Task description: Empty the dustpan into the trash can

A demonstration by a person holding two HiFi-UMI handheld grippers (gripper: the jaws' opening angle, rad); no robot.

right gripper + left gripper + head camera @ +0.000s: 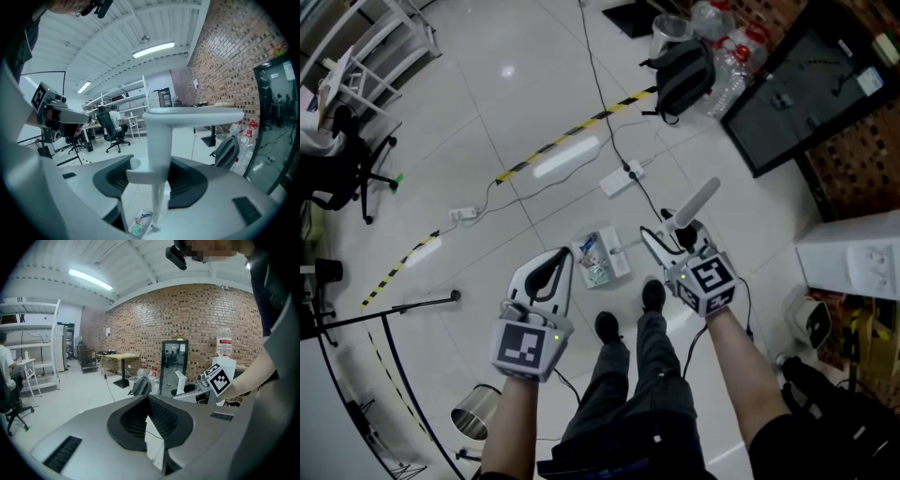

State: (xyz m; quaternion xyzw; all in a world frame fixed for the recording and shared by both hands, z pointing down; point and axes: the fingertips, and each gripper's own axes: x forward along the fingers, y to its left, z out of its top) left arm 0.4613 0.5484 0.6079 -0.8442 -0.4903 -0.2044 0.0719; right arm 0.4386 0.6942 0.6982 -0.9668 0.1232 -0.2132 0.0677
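Right claw (155,174) clamps the dustpan handle (159,136); left claw (149,404) closed, empty.

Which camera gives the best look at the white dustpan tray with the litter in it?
The head view: the white dustpan tray is seen whole from above, contents included. The right gripper view catches only a corner of it at the bottom edge. The left gripper view does not show it.

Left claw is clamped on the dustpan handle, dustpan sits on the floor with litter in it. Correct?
Wrong claw. The right claw is clamped on the dustpan handle, as the right gripper view shows; the left claw holds nothing. The dustpan does sit on the floor with litter in it.
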